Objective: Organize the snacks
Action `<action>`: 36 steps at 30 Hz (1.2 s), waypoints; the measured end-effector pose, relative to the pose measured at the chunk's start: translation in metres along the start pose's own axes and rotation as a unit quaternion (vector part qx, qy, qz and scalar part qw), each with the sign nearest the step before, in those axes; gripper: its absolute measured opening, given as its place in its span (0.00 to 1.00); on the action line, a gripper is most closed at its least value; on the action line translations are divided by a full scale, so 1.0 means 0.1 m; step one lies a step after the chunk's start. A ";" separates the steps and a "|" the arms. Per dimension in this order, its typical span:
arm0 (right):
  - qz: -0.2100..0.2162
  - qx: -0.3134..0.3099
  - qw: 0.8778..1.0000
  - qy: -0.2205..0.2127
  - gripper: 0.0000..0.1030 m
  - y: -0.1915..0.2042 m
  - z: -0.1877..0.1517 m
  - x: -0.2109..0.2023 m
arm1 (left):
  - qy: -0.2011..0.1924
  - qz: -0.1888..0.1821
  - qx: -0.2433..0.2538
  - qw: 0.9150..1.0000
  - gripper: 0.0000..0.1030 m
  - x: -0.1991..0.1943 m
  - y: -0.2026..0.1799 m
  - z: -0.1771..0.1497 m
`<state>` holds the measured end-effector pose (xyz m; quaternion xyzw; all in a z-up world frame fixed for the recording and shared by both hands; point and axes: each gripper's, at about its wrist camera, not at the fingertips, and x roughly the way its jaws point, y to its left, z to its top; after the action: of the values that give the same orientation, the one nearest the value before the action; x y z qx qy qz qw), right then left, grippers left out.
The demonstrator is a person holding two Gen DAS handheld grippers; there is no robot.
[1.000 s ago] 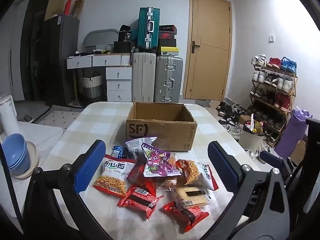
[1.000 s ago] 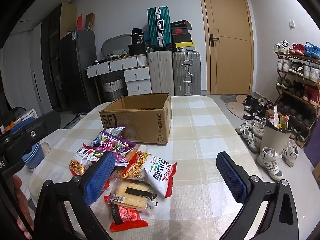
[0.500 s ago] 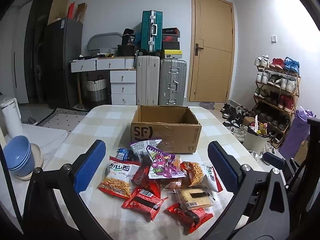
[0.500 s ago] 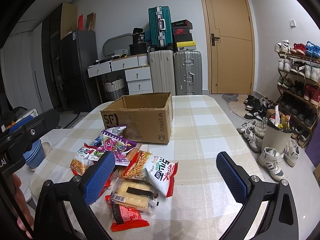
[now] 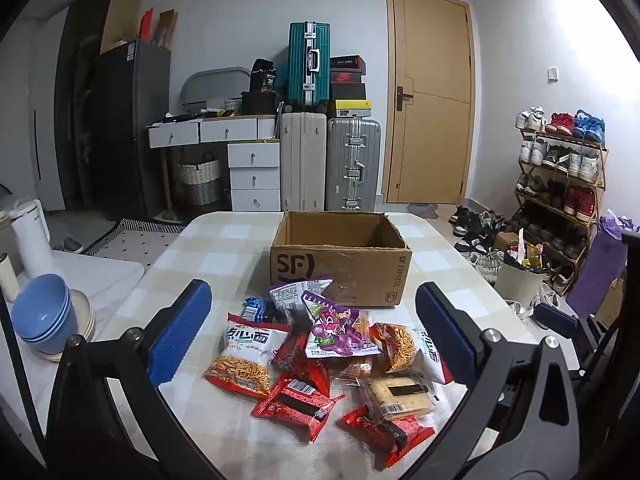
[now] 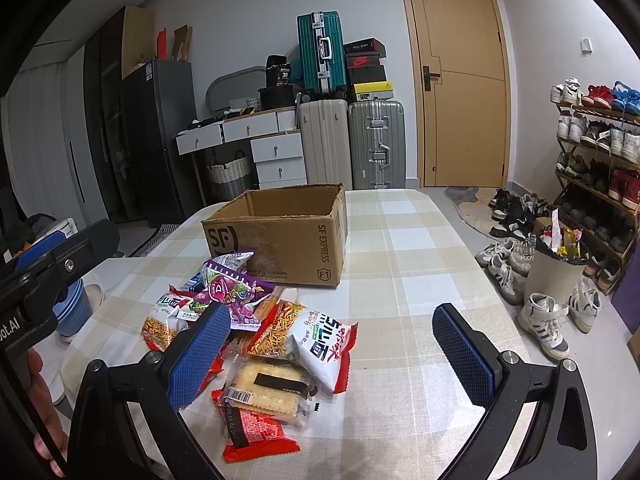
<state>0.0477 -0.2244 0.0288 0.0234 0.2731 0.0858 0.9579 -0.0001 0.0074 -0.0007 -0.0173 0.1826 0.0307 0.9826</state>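
An open, empty cardboard box marked SF stands on the checked table; it also shows in the right wrist view. In front of it lies a pile of snack packets: a purple bag, a noodle bag, red wafer packs and a clear cracker pack. The cracker pack and a white noodle bag show in the right wrist view. My left gripper is open and empty above the pile. My right gripper is open and empty, to the pile's right.
Blue bowls and a white kettle stand on a side counter at left. A bin and shoes lie on the floor right of the table. Suitcases and drawers stand by the far wall.
Both grippers have shifted slightly, so the box and pile sit a little further right in the left wrist view. The snacks and box have not moved. Both grippers stay open.
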 end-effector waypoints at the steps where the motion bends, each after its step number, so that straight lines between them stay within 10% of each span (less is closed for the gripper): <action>1: 0.000 0.000 1.000 0.000 1.00 0.00 0.00 0.00 | 0.000 0.000 0.000 1.000 0.99 0.00 0.00 0.00; 36: 0.001 0.001 1.000 0.001 1.00 -0.01 0.00 0.00 | 0.002 0.001 -0.006 1.000 0.99 0.00 0.02 -0.04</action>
<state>0.0480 -0.2251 0.0290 0.0252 0.2736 0.0868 0.9576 -0.0015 0.0092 -0.0041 -0.0227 0.1843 0.0328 0.9821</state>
